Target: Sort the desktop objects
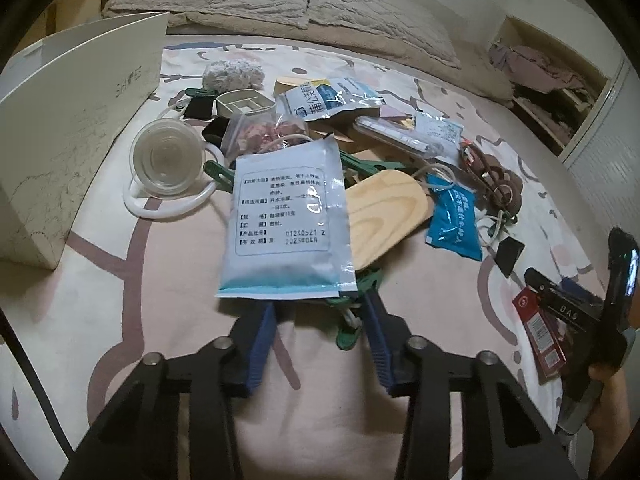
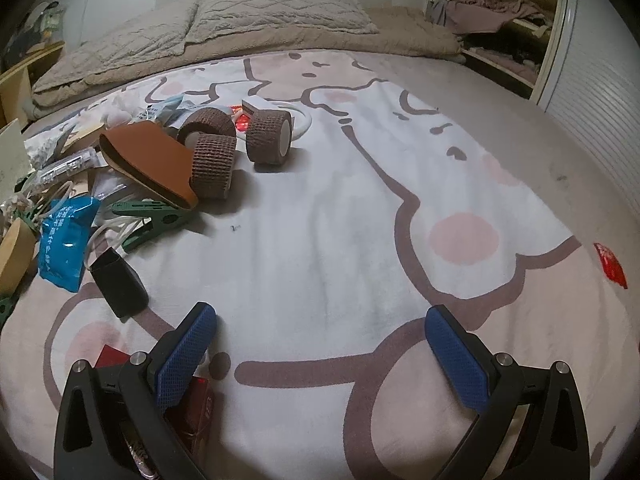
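Observation:
A heap of small items lies on the cartoon-print bedspread (image 1: 120, 320). In the left wrist view a white sachet (image 1: 286, 220) with printed text covers the tips of my left gripper (image 1: 320, 300). A green clip (image 1: 352, 320) lies between its blue pads (image 1: 260, 344), against the right one. Whether the pads press on anything is hidden. My right gripper (image 2: 320, 312) stands wide open over bare bedspread with nothing between its fingers. A red packet (image 2: 200, 396) lies under its left finger. It also shows at the right edge of the left wrist view as the right gripper (image 1: 580, 312).
A white box (image 1: 72, 140) stands at the left, beside a clear cup with tubing (image 1: 168, 156). The heap holds a wooden board (image 1: 384, 220), a blue sachet (image 2: 66, 240), a brown pad (image 2: 148, 160), brown rolls (image 2: 214, 166), a green clip (image 2: 156, 216) and a black piece (image 2: 118, 284). Pillows (image 2: 280, 12) lie behind.

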A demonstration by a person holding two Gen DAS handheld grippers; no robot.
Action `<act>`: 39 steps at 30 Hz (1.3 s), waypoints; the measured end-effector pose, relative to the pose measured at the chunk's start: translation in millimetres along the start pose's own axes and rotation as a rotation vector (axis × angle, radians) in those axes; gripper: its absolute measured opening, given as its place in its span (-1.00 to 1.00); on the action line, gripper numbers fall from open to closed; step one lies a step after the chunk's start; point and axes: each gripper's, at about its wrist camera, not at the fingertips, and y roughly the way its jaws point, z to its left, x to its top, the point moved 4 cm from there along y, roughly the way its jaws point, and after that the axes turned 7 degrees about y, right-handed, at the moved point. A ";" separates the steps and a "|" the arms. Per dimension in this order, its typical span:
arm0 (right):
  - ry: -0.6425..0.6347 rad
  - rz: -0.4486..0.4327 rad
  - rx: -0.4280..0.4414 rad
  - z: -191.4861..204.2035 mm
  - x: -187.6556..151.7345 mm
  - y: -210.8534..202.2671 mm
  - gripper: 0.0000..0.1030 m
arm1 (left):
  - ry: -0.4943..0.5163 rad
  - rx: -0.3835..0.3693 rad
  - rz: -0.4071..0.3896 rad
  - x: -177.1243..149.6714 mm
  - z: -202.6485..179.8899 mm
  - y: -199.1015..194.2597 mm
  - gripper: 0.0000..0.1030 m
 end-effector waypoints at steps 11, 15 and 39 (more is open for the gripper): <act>0.009 0.008 0.010 -0.7 -1.3 -0.7 1.00 | -0.007 -0.066 0.003 -7.2 -9.0 -8.9 -0.89; 0.011 0.025 0.021 -0.9 -0.3 1.3 1.00 | 0.006 -0.066 -0.010 -8.9 -11.0 -17.1 -0.89; 0.021 0.035 0.037 -2.2 0.5 3.2 1.00 | 0.028 -0.055 -0.004 -8.0 -18.9 5.9 -0.54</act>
